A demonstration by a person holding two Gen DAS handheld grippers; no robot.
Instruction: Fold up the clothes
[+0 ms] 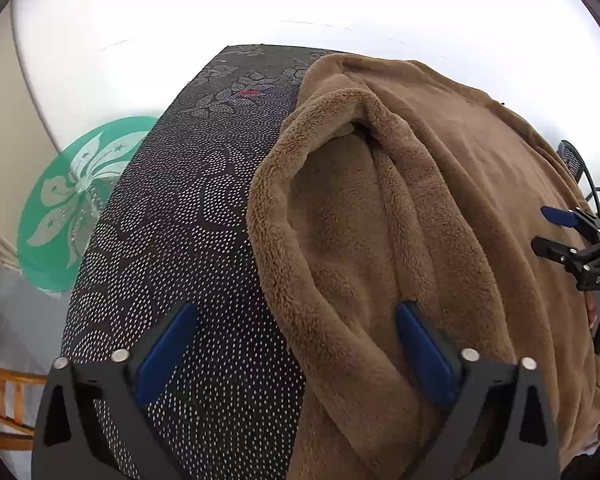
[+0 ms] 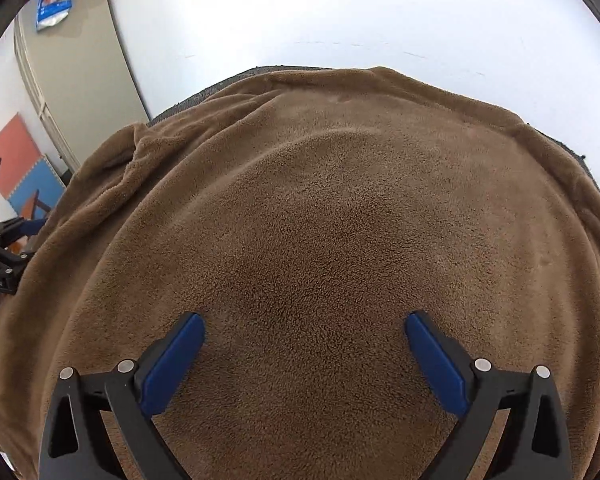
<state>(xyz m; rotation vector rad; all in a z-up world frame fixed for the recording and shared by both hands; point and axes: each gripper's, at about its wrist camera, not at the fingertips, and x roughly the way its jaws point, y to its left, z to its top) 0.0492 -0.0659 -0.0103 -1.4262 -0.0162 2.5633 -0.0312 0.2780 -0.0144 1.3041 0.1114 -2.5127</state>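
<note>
In my left wrist view, the left tool (image 1: 298, 308) has its blue pads (image 1: 166, 354) wide apart with nothing between them; one pad sits over the dotted black cloth on the desk (image 1: 180, 208), the other over the brown fleece garment (image 1: 420, 200). The garment fills the right half of that frame, draped over the desk, with a thick rolled hem curving from the upper centre down toward the bottom centre and a deep fold opening beside it. At the far right edge I can see the right tool (image 1: 548, 228), its fingers spread, resting just above the fleece.

In my right wrist view, the right tool (image 2: 304, 326) is also spread open and grips nothing; both pads hover over smooth, flat fleece (image 2: 320, 200) that covers nearly the whole frame. The desk (image 2: 188, 108) edge peeks out at the upper left. The left tool (image 2: 32, 226) shows at the left edge. I see no containers here.
</note>
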